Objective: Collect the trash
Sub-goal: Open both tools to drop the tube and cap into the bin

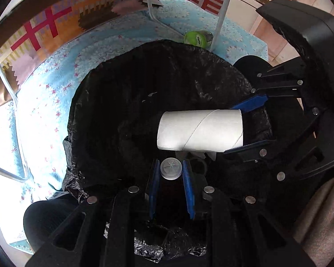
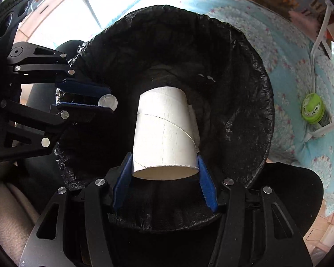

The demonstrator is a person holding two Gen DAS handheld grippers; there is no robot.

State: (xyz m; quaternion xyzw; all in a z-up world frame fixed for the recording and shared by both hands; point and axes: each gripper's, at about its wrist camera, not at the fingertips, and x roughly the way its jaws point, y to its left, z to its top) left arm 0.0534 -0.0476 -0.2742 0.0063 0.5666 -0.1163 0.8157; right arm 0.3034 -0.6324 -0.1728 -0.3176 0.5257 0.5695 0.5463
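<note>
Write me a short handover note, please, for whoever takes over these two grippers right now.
Left gripper: shut on a small clear plastic cap, held over the open bin.
Right gripper: shut on a white cardboard tube, also over the bin.
Bin: lined with a black bag, mouth open directly below both items.
Done: both pieces picked up and brought over the bin.
Left: release the tube and the cap into the bag. A green-lidded container lies on the blue rug nearby; whether it is trash is unclear.
</note>
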